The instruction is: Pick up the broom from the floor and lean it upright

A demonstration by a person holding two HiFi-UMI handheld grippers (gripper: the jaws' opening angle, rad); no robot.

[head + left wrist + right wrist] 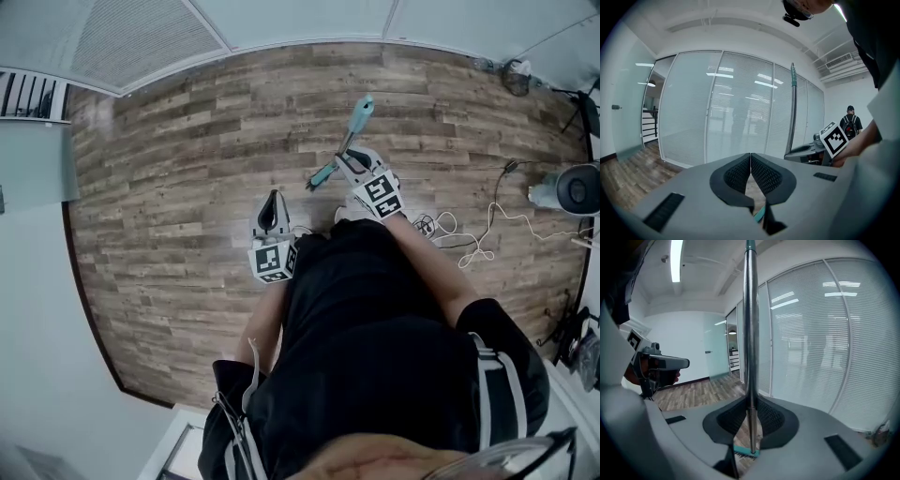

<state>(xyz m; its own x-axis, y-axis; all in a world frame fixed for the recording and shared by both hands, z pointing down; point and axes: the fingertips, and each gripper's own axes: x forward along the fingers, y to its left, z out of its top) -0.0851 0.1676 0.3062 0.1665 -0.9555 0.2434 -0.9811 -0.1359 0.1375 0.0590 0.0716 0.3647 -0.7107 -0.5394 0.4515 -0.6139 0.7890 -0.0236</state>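
The broom stands nearly upright, its metal pole (750,333) clamped between the jaws of my right gripper (751,401). Its teal head (746,452) hangs below the jaws, over the wood floor. In the head view the teal grip end (361,112) points up toward the camera, the teal head (322,175) shows lower down, and the right gripper (350,163) holds the pole between them. My left gripper (272,208) hovers to the left of the broom, apart from it. Its jaws (750,161) are shut with nothing between them. From there the pole (792,108) rises at the right.
A glass partition with blinds (731,108) runs ahead of both grippers. White cables (469,246) lie on the plank floor at the right, near a round white device (577,187). Another person (850,123) stands far off in the left gripper view.
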